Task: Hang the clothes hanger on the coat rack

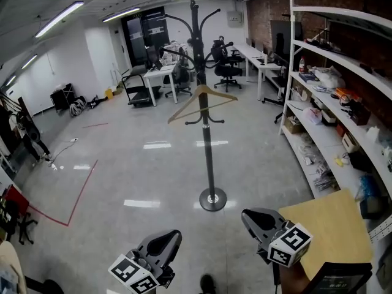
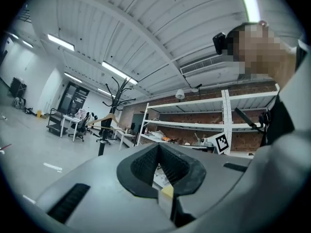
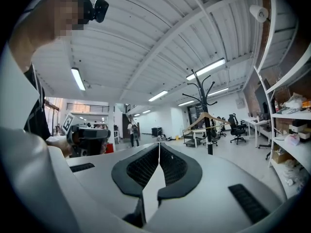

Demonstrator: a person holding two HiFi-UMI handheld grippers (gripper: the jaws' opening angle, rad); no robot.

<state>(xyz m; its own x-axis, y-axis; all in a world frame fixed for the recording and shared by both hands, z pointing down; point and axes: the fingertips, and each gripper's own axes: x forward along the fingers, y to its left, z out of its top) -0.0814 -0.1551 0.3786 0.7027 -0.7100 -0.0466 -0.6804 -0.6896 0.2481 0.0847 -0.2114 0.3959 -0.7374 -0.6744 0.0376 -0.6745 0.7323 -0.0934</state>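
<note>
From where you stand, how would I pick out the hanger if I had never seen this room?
Start at the white shelving along the brick wall on the right, then look left to the black coat rack standing alone mid-room. The hanger hangs on its pole, below the curved top hooks. It is the only pale wooden triangle on the all-black rack.

No word, number or brand can be read anywhere. The left cube (image 1: 131, 274) behind the left gripper (image 1: 165, 242) and the right cube (image 1: 289, 244) behind the right gripper (image 1: 256, 220) bear only black-and-white squares (patterns, not letters). Packaging on the shelves (image 1: 334, 121), right of the right gripper, is too small to read.
</note>
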